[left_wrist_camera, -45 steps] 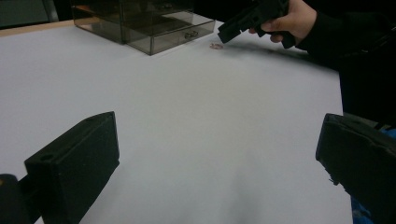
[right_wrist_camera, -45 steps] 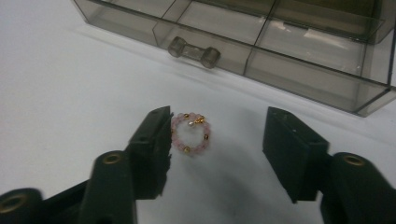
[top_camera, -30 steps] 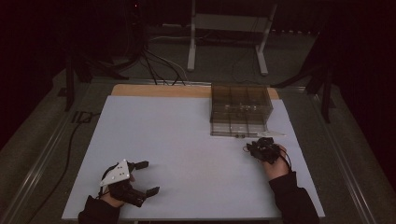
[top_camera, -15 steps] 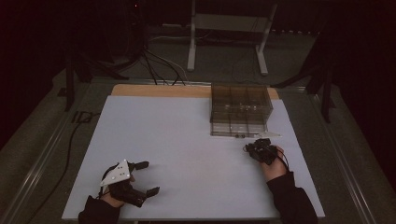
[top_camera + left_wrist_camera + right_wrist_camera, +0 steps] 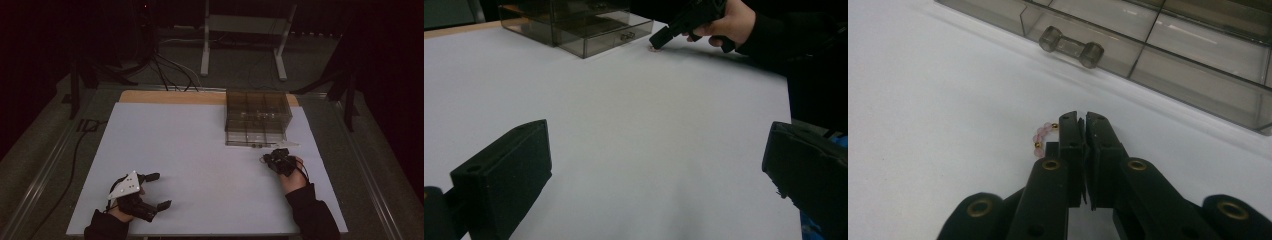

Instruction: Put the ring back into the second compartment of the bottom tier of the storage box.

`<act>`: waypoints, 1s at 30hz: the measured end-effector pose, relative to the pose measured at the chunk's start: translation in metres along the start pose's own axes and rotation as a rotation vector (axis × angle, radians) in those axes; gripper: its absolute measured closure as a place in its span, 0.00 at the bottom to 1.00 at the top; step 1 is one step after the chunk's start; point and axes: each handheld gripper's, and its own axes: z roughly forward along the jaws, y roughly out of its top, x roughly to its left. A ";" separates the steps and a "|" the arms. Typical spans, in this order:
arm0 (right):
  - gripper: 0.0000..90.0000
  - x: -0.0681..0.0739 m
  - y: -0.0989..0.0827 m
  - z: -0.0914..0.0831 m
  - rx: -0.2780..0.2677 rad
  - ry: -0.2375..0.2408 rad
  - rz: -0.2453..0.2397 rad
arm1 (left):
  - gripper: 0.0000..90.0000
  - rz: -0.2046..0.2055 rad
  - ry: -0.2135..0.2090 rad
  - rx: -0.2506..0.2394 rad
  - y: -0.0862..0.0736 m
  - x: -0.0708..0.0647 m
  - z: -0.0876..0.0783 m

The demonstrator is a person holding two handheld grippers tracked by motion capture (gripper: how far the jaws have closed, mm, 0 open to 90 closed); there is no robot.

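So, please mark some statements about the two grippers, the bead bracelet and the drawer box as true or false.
1. The right gripper has its jaws closed at a pink bead bracelet. True; they have just been closing.
2. The left gripper holds the bracelet. False: its jaws stand wide open with nothing between them.
3. The clear drawer box stands on the white table. True.
4. The bracelet lies inside a drawer. False: it lies on the table in front of the box, near a drawer handle.
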 end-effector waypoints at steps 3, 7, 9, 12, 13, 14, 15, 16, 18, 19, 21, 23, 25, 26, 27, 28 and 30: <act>0.97 0.001 0.000 0.000 -0.002 -0.006 -0.002 | 0.01 0.003 0.001 -0.005 0.000 0.000 -0.001; 0.97 0.000 0.000 0.000 -0.002 0.001 0.004 | 0.01 -0.001 0.001 0.001 0.000 0.000 0.000; 0.97 0.001 0.000 0.000 -0.001 -0.003 0.001 | 0.01 0.000 0.002 0.000 0.000 0.000 0.000; 0.97 0.000 0.000 0.000 -0.003 0.000 0.004 | 0.01 0.002 0.004 0.004 0.000 0.000 0.000; 0.97 0.000 0.000 -0.001 -0.002 0.003 0.007 | 0.01 0.000 0.001 0.001 0.000 0.000 0.000; 0.97 0.000 0.000 -0.002 -0.005 0.001 0.010 | 0.01 0.001 0.000 -0.002 0.000 0.000 -0.001; 0.97 0.000 0.000 -0.003 -0.007 0.002 0.010 | 0.01 0.005 0.002 -0.006 0.001 0.000 -0.001; 0.97 0.000 0.001 -0.004 -0.010 0.002 0.008 | 0.01 0.005 0.001 -0.008 0.001 0.000 -0.001; 0.97 -0.001 0.002 -0.006 -0.018 0.001 0.009 | 0.01 0.001 0.003 0.001 0.000 0.000 0.000; 0.97 -0.001 0.002 -0.007 -0.022 0.000 0.011 | 0.01 0.001 0.001 0.002 0.000 0.000 0.000; 0.97 -0.001 0.002 -0.009 -0.026 0.002 0.013 | 0.01 0.002 0.002 -0.002 0.000 0.000 0.000; 0.97 -0.001 0.002 -0.009 -0.025 0.003 0.011 | 0.01 0.002 0.002 -0.001 0.000 0.000 0.000; 0.97 0.000 0.003 -0.011 -0.029 0.005 0.013 | 0.01 0.001 0.003 0.001 0.000 0.000 0.000; 0.97 0.000 0.003 -0.011 -0.029 0.004 0.011 | 0.01 0.001 0.002 0.000 0.000 0.000 0.000; 0.97 0.001 0.003 -0.012 -0.030 0.005 0.010 | 0.01 0.002 0.003 -0.001 0.000 0.000 0.000; 0.97 0.001 0.003 -0.012 -0.030 0.005 0.010 | 0.01 0.002 0.003 -0.001 0.000 0.000 0.000; 0.97 0.002 0.003 -0.014 -0.033 0.009 0.002 | 0.01 0.001 0.004 0.003 0.000 0.000 0.000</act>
